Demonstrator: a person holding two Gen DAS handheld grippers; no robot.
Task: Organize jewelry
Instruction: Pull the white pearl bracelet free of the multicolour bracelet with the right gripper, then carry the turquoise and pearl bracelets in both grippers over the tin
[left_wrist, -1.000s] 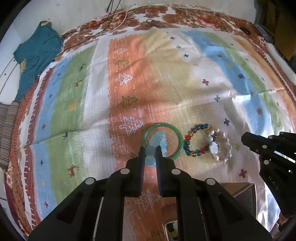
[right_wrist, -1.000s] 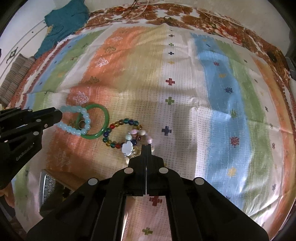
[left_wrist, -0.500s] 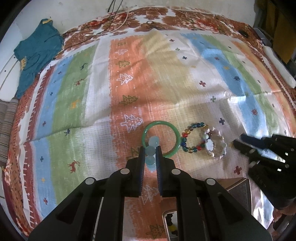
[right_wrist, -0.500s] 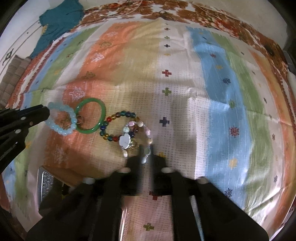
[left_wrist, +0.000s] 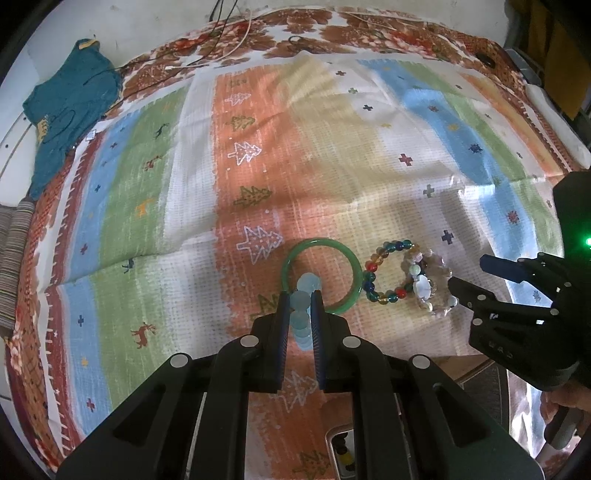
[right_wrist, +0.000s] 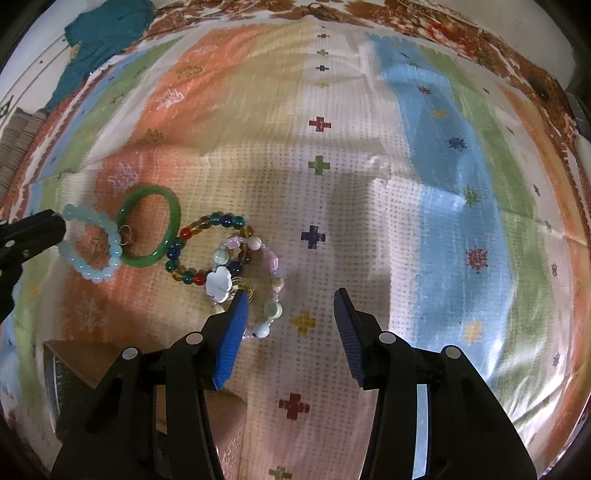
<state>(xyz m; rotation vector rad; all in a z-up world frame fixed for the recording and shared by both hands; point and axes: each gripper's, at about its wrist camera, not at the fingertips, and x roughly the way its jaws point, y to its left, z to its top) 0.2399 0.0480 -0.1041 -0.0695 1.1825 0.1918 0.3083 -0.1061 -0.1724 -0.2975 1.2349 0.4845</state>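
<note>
My left gripper is shut on a pale blue bead bracelet, held just over the near rim of a green bangle. In the right wrist view the pale blue bracelet hangs from the left gripper's tip, beside the green bangle. A multicolour bead bracelet and a pastel bracelet with a white shell charm lie to the right of the bangle. My right gripper is open, its left finger beside the pastel bracelet. It also shows in the left wrist view.
All lies on a striped patterned cloth. A box sits at the near edge, below the jewelry. A teal garment lies at the far left, cables at the far edge.
My right gripper has opened wide and let go of the pastel bracelet, which lies on the cloth. My left gripper keeps its hold on the pale blue bracelet, lifted slightly.
</note>
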